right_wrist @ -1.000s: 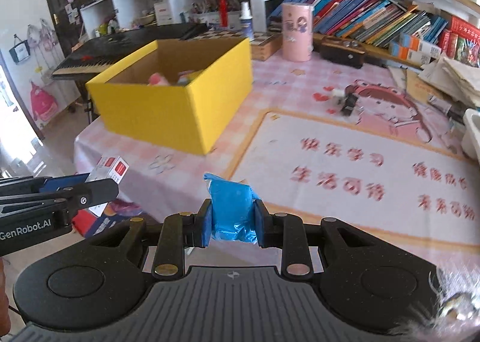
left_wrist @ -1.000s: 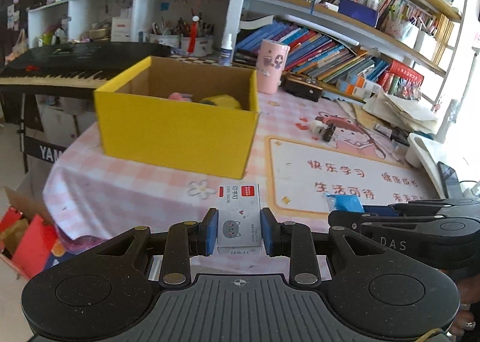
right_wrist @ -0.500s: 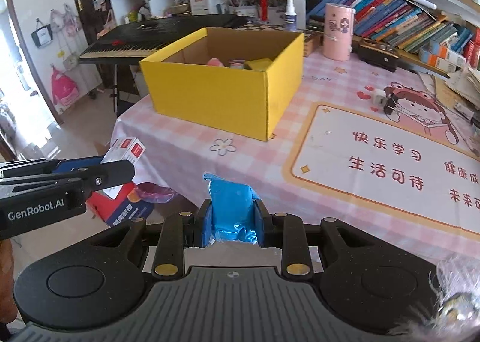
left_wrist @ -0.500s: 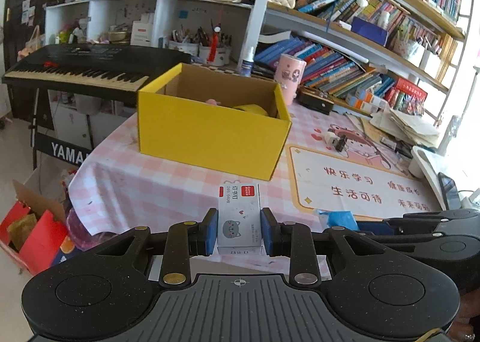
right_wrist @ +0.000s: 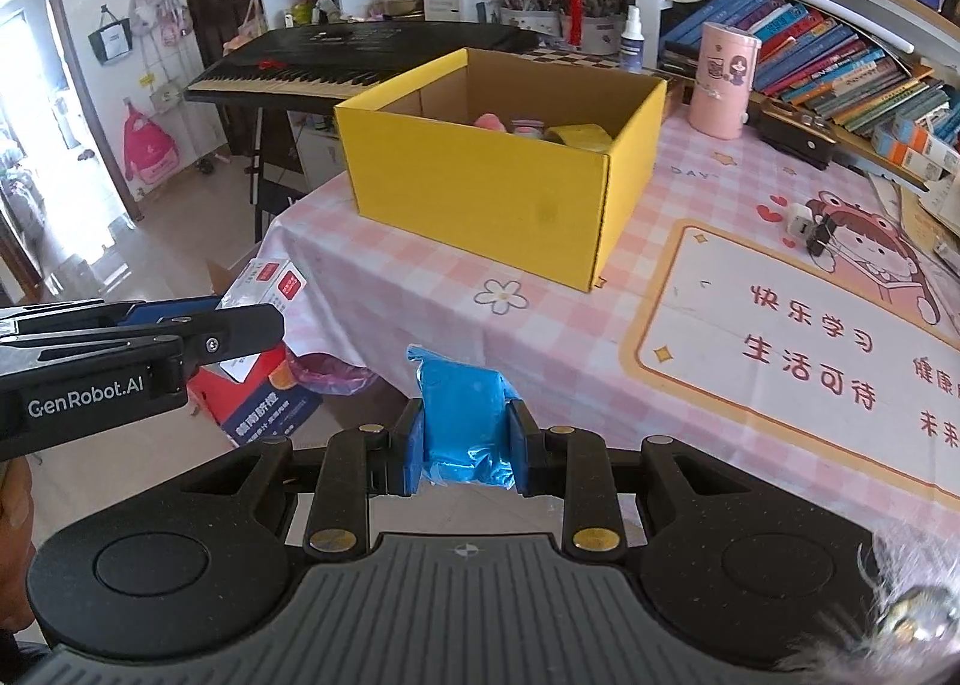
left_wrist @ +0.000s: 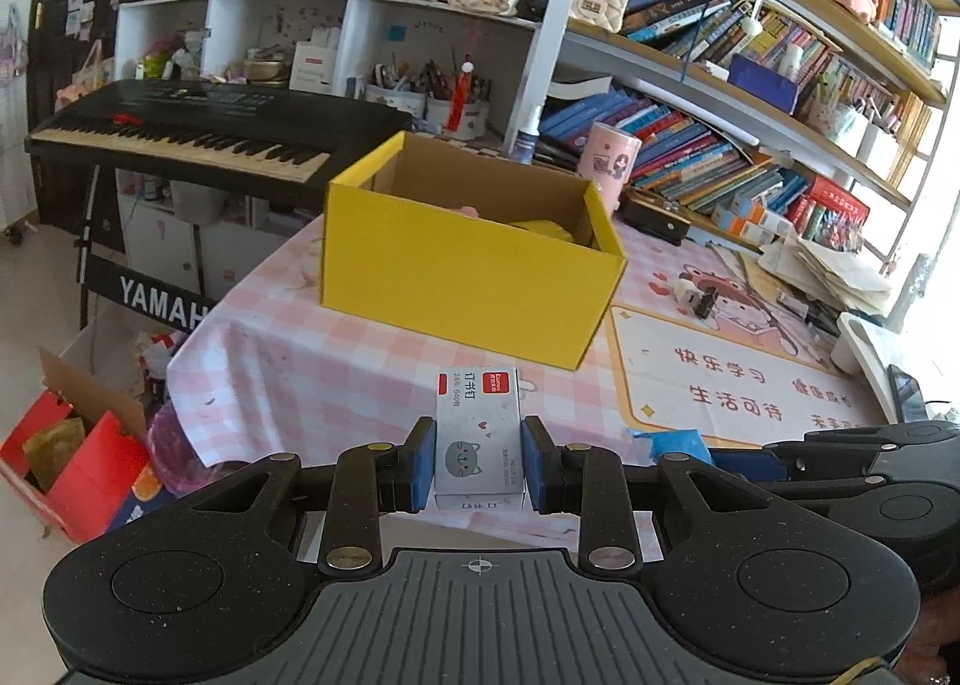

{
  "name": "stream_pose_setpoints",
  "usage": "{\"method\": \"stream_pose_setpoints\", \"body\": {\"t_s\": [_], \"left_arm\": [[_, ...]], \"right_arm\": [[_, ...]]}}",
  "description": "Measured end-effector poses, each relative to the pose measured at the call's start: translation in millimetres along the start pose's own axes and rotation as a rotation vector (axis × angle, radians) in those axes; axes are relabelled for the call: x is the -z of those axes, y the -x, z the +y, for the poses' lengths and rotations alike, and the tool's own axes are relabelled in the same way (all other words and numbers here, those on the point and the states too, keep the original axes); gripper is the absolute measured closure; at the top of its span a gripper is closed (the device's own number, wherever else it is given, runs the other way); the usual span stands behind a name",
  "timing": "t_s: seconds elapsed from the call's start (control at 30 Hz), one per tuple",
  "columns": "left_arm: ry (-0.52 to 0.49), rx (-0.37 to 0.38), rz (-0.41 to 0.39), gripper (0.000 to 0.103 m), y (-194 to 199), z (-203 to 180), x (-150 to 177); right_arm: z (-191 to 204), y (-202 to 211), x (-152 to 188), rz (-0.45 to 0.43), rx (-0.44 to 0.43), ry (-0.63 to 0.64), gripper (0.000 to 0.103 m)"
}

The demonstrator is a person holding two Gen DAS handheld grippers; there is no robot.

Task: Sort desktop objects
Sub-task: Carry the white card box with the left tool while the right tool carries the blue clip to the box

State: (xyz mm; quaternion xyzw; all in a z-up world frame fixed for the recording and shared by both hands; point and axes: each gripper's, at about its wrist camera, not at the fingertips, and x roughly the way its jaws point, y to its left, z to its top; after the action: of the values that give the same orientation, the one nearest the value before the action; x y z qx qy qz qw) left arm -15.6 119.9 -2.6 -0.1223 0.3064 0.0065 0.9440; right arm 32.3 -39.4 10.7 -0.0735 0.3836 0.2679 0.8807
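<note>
Two grippers each carry one item short of the worktop's (right_wrist: 384, 289) near edge; the left gripper (left_wrist: 478, 463) has its blue-padded fingers (left_wrist: 423, 463) clamped on the two long sides of a small white staple box (left_wrist: 478, 436), which is held off the worktop with its long axis running along the fingers, its red-labelled end pointing toward 12 o'clock at the yellow cardboard box (left_wrist: 468, 277) and its cat-printed end nearest the camera; in the right wrist view that same staple box sticks out past the left gripper's fingertips at about 9 o'clock, above the floor beside the worktop; the right gripper (right_wrist: 462, 439) has its fingers closed on a crumpled blue plastic packet (right_wrist: 461, 415), whose long axis also follows the fingers, one pinched corner rising toward 12 o'clock; the packet sits over the edge of the pink checked cloth; the yellow cardboard box stands open on the worktop at 12 o'clock from both grippers, well apart from them, with a pink item and a yellow roll inside; a pink cylindrical cup (right_wrist: 723, 78) stands upright just beyond the box at 1 o'clock; a printed mat (right_wrist: 798, 349) with red characters lies flat at 3 o'clock; a black keyboard (left_wrist: 180, 132) stands off the worktop at 10 o'clock.
</note>
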Motion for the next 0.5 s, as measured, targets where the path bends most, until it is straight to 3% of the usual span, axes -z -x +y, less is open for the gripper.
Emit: {"method": "stream_pose_setpoints", "body": {"t_s": [0.5], "left_arm": [[0.025,-0.028,-0.023,0.074,-10,21,-18]], "right_arm": [[11,-22,-24,-0.006,-0.026,0.025,0.078]]}}
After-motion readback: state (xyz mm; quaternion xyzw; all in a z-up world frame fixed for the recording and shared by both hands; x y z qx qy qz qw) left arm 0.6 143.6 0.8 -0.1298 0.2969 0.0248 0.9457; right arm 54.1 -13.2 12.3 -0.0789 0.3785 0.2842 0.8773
